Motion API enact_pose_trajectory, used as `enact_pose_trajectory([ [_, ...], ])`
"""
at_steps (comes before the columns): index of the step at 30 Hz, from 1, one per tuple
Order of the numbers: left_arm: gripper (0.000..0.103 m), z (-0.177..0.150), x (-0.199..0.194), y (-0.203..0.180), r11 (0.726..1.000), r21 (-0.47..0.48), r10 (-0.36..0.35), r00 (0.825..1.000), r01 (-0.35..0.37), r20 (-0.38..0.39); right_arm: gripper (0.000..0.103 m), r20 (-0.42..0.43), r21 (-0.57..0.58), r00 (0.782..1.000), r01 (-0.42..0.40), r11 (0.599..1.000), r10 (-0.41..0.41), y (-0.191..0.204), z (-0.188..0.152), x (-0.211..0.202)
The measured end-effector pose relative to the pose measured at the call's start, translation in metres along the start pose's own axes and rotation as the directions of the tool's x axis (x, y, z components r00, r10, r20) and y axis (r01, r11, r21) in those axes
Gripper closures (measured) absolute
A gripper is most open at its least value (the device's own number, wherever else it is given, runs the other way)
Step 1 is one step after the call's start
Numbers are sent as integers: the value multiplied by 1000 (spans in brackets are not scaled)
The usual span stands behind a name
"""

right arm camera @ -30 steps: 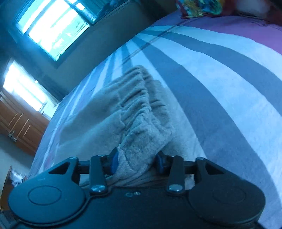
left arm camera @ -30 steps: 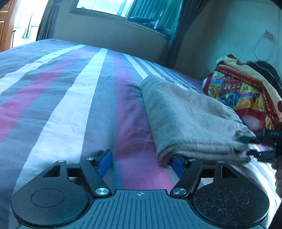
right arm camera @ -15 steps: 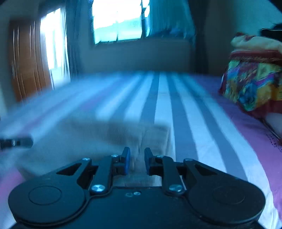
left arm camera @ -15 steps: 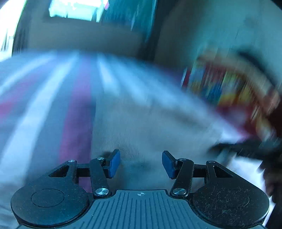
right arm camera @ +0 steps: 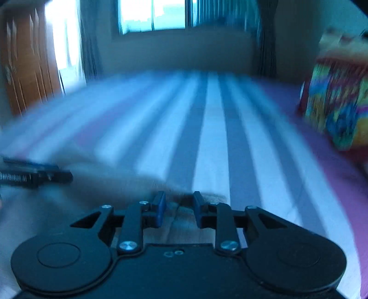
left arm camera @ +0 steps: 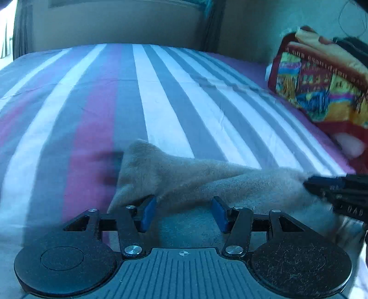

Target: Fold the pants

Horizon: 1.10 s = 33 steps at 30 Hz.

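The beige folded pants point(left arm camera: 195, 179) lie on the striped bed point(left arm camera: 161, 99) close in front of both grippers. My left gripper point(left arm camera: 184, 212) is open, with its blue pads over the near edge of the pants and not closed on them. My right gripper point(right arm camera: 178, 212) is open with a modest gap, and the pants point(right arm camera: 179, 220) lie under and between its pads. The view is blurred by motion. The right gripper's tip shows at the right in the left wrist view point(left arm camera: 333, 186), and the left gripper's tip shows at the left in the right wrist view point(right arm camera: 34, 174).
A colourful patterned blanket point(left arm camera: 322, 87) is piled at the right side of the bed, also in the right wrist view point(right arm camera: 338, 103). A wall with a window point(right arm camera: 151, 16) is behind the bed. A wooden wardrobe point(right arm camera: 25, 64) stands at the left.
My right gripper has let go of the pants and opened. Both grippers have swung round to face the window. The left jaws have narrowed and now sit over the pants' near edge.
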<state>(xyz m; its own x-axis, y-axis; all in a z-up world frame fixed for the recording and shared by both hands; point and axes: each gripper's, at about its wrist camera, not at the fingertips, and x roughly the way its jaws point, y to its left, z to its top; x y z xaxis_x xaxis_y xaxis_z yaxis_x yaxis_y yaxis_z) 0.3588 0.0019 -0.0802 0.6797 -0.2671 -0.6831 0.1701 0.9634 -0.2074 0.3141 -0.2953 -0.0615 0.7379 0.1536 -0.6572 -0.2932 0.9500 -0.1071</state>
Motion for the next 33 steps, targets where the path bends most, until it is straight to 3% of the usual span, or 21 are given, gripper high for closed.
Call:
enact_pose_trajectory([
  [2,49,6,-13,-7,1000,17,8,1000,-9,18,76,8,-13,1000,8,1000,-8,1,-4,6],
  [4,49,4,-41,-11,999,40,-38,993,34,111,76,33,-11,999,7,1000,-7,4,-2,-11],
  [6,49,-1,-43,-14,998,59,-24,996,19,85,71,164,12,986,-23,1000,20,0,0,-42],
  [7,49,-7,-33,-17,996,92,1,999,-4,39,67,190,19,982,-21,1000,17,0,-2,-50],
  [8,49,-12,-25,-18,992,123,22,999,-25,25,54,182,26,983,-19,999,14,0,-5,-50],
  [10,48,-14,-20,-24,988,148,45,998,-49,34,39,47,1,999,26,1000,-26,5,-16,-24],
  [11,48,-13,-25,-26,986,154,55,998,-59,34,39,-12,-11,999,47,999,-47,7,-24,-11],
  [15,48,-20,-49,-36,979,190,67,996,-76,52,43,8,87,1000,13,996,-14,-2,-29,-32],
  [25,48,-62,-95,-42,976,199,72,995,-84,67,45,106,132,994,-37,991,23,1,-32,-91],
  [33,48,-72,-112,-36,983,160,76,994,-87,77,45,102,156,995,-32,987,16,3,-41,-100],
])
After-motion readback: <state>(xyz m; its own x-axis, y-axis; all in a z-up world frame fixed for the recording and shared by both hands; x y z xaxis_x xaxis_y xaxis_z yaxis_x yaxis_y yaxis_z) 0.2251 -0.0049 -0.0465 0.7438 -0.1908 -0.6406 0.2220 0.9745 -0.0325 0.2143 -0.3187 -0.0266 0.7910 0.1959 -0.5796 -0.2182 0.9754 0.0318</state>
